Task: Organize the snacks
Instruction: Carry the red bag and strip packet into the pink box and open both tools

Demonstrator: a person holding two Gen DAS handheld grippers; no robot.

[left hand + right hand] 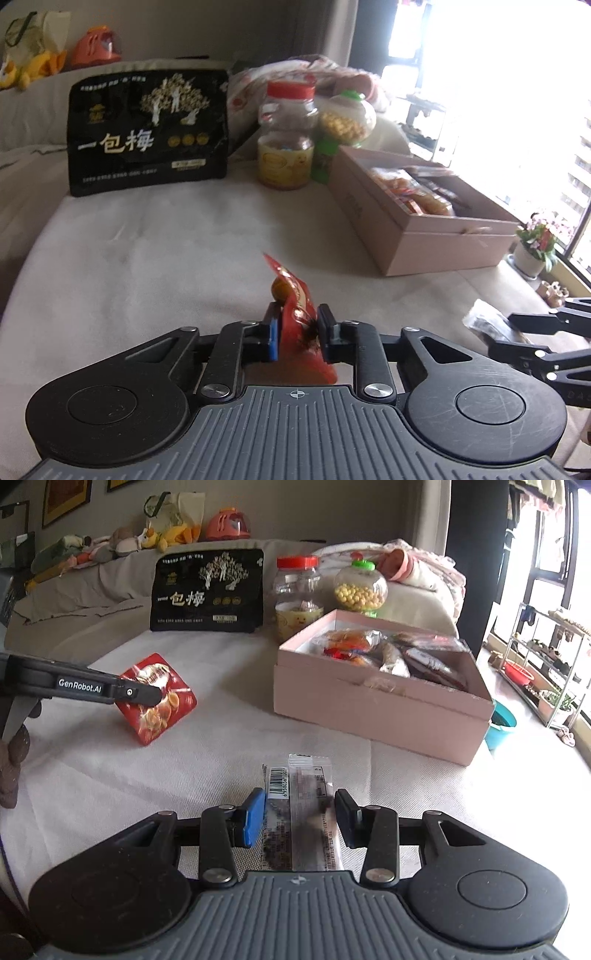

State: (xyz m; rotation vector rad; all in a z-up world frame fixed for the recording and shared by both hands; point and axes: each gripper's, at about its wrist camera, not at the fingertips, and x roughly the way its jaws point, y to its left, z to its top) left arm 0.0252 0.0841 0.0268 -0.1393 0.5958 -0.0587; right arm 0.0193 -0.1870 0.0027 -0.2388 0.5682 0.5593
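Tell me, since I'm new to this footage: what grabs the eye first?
The red snack packet pinched in the left tool, raised off the white cloth. Next, the pink box at right, open and full of wrapped snacks, and the big black plum bag standing behind.

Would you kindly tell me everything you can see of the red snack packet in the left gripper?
The red packet is a small, glossy, foil-like pouch, roughly square, printed with golden-brown snack pieces and gold-and-white lettering too blurred to read. The left gripper is shut on it, one blue pad and one black pad pressing its faces, so it stands edge-on between them with a corner pointing forward. It is held tilted above the white cloth, left of the pink box, touching nothing but the pads.
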